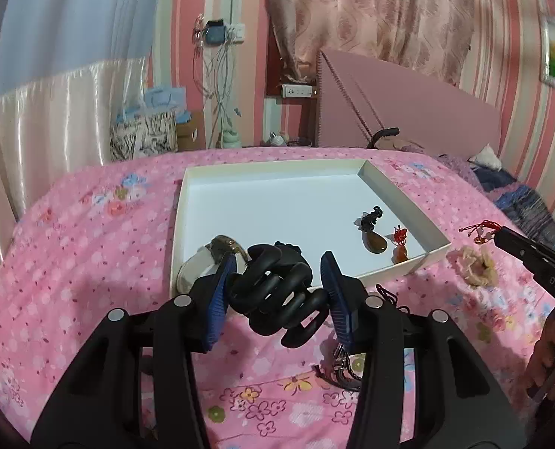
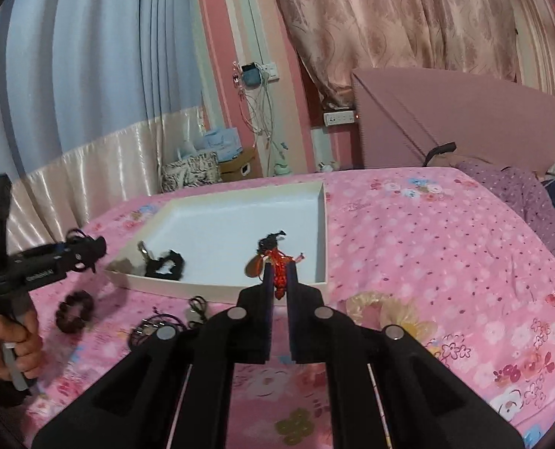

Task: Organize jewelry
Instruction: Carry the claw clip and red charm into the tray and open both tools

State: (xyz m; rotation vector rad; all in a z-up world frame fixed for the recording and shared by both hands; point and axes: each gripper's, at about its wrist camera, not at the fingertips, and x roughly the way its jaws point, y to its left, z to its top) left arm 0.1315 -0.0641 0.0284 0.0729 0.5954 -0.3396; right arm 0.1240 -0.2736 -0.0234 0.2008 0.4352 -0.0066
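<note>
Tray [image 1: 404, 191] of white card lies on the pink floral bedspread [image 1: 90, 247]. The left gripper [image 1: 279, 286] clamps a black claw hair clip [image 1: 277, 292] above its near edge; the right gripper [image 2: 280, 280], nearly closed, pinches a red knotted charm [image 2: 279, 275] beside a brown pendant [image 2: 255, 267] inside the tray.

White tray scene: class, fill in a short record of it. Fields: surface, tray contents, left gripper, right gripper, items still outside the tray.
surface: pink floral bedspread
tray contents: watch, brown pendant, red charm, black scrunchie
left gripper: shut on black hair claw, near the tray's front edge
right gripper: shut on red knot charm
outside tray: dark scrunchie, beige scrunchie, bracelets
</note>
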